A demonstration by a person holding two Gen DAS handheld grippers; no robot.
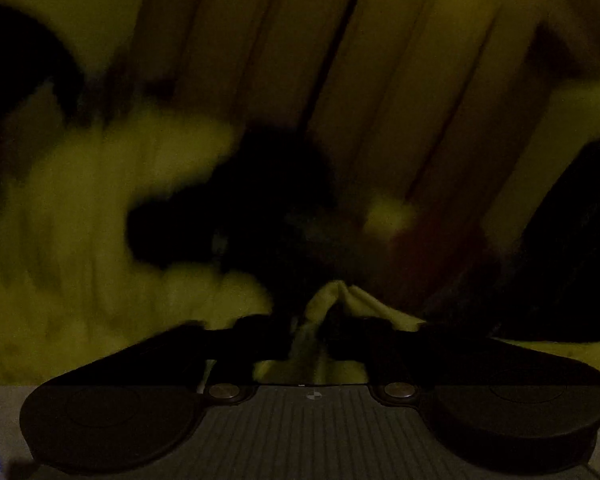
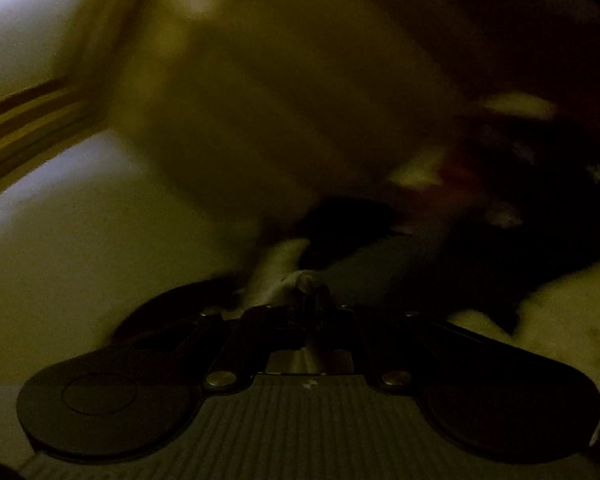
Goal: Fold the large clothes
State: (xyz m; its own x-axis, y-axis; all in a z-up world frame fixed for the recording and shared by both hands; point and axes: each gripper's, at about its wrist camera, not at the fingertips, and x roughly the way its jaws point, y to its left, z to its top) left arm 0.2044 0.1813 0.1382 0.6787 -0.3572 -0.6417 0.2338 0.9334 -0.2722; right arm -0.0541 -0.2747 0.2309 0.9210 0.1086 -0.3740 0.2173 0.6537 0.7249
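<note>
Both views are dark and blurred. In the left wrist view a yellow and black garment [image 1: 100, 208] fills the lower left and middle. My left gripper [image 1: 324, 320] is shut on a bunched fold of the garment's yellow cloth, which sticks up between the fingers. In the right wrist view my right gripper [image 2: 306, 292] is shut on a pale fold of the same garment [image 2: 284, 256], which runs up and left from the fingers. A dark part of the garment [image 2: 520, 220] lies to the right.
Pale wooden slats [image 1: 380, 60] with dark gaps run behind the garment in the left wrist view. In the right wrist view a pale smooth surface [image 2: 80, 240] lies at the left, with a striped edge [image 2: 28, 120] above it.
</note>
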